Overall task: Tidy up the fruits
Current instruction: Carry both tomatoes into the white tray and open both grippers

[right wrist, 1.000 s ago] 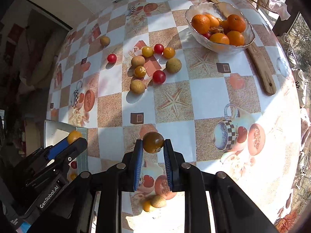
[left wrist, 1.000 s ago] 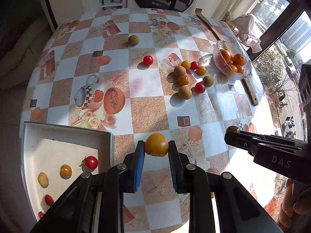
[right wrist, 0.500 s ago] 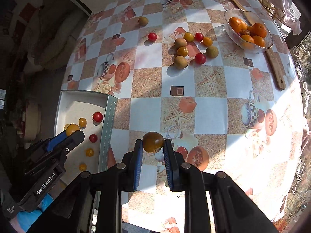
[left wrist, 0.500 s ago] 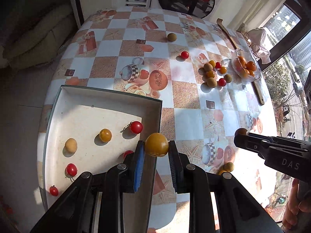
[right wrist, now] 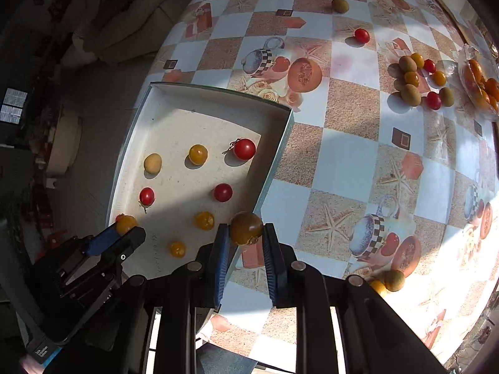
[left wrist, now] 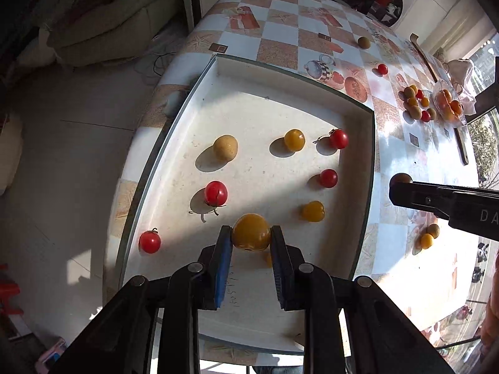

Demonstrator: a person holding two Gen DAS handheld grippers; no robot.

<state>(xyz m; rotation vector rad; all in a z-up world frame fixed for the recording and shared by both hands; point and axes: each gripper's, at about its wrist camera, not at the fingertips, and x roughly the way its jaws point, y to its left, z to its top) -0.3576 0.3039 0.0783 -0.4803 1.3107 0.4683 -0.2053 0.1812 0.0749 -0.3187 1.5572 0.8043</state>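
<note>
My left gripper (left wrist: 251, 237) is shut on a yellow tomato (left wrist: 251, 232) and holds it above the near part of the white tray (left wrist: 358, 106). It also shows in the right wrist view (right wrist: 126, 229). My right gripper (right wrist: 244, 233) is shut on a dark brownish tomato (right wrist: 245, 224) above the tray's right wall (right wrist: 274, 159), and shows in the left wrist view (left wrist: 402, 187). Several red and yellow tomatoes (left wrist: 294, 139) and a pale oval fruit (left wrist: 225, 147) lie spread in the tray.
A cluster of small fruits (right wrist: 418, 79) lies on the checkered tablecloth (right wrist: 343, 155) beside a glass bowl of oranges (right wrist: 480, 84). A lone red tomato (right wrist: 361, 35) and a green-brown fruit (right wrist: 340, 4) lie farther back. Two small fruits (right wrist: 389, 282) lie near the front edge.
Both grippers have moved left with their tomatoes. The left one now hangs over the tray's inside; the right one has reached the tray's right wall.
</note>
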